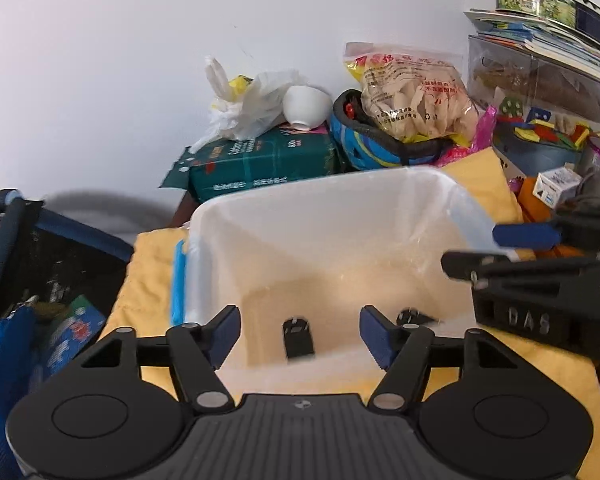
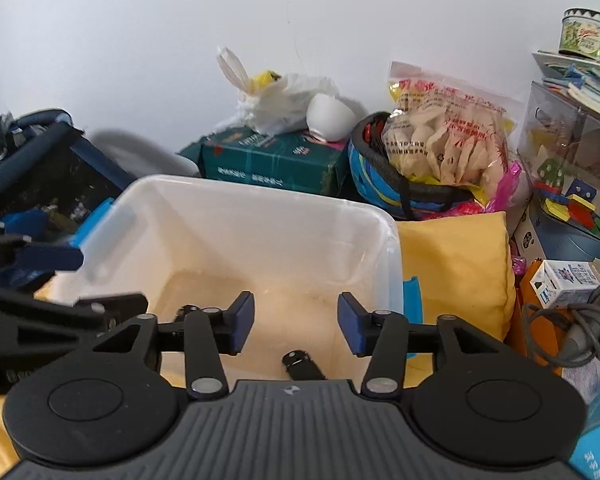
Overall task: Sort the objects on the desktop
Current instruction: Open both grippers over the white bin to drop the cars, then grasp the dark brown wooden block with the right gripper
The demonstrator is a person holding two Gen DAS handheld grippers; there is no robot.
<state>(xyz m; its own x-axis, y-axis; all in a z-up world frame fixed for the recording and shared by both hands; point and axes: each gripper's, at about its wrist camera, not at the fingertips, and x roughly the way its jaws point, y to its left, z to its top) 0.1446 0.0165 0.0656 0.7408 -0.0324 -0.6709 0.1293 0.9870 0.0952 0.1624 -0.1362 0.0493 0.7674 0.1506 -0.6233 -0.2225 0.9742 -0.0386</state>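
Left gripper [image 1: 300, 334]: jaws spread wide, nothing held, lower centre of frame over translucent bin [image 1: 220, 216]. Right gripper [image 2: 296, 322]: likewise agape, empty. Black clip [image 1: 298, 336] lying on bin floor, centre-low; second dark item [image 1: 410, 315] just right, blurred.

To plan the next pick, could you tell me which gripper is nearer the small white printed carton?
Right. The white carton lies off the right side of the right gripper; the left gripper sits farther left still.

Two black clips [image 1: 298, 337] inside translucent bin [image 1: 204, 216]
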